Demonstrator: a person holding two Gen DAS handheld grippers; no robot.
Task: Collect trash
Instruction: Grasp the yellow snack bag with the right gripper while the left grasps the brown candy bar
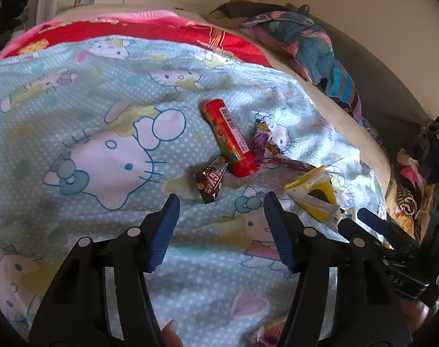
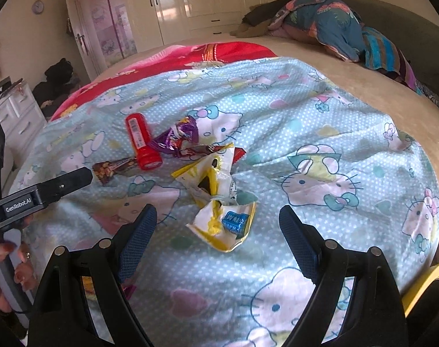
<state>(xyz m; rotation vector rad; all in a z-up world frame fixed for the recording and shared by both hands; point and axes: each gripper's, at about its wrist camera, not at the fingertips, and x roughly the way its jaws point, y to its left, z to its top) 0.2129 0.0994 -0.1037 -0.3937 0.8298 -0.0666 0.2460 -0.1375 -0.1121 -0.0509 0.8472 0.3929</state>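
Here both the left claw (image 1: 221, 202) and right claw (image 2: 218, 217) gape wide, gripping nothing.

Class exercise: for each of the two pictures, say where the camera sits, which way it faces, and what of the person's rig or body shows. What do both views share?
Left wrist: on the left gripper, facing the brown wrapper and red tube; its open fingers, a fingertip, the right gripper show.
Right wrist: on the right gripper, above the yellow-white wrapper; the left gripper's finger and hand show.
Shared: the trash, the quilt.

I read "GenRobot.AI" on the left claw (image 2: 83, 175), seen from the right wrist. Red tube (image 1: 229, 138) carries a barcode label, digits too small. Wrapper print illegible.
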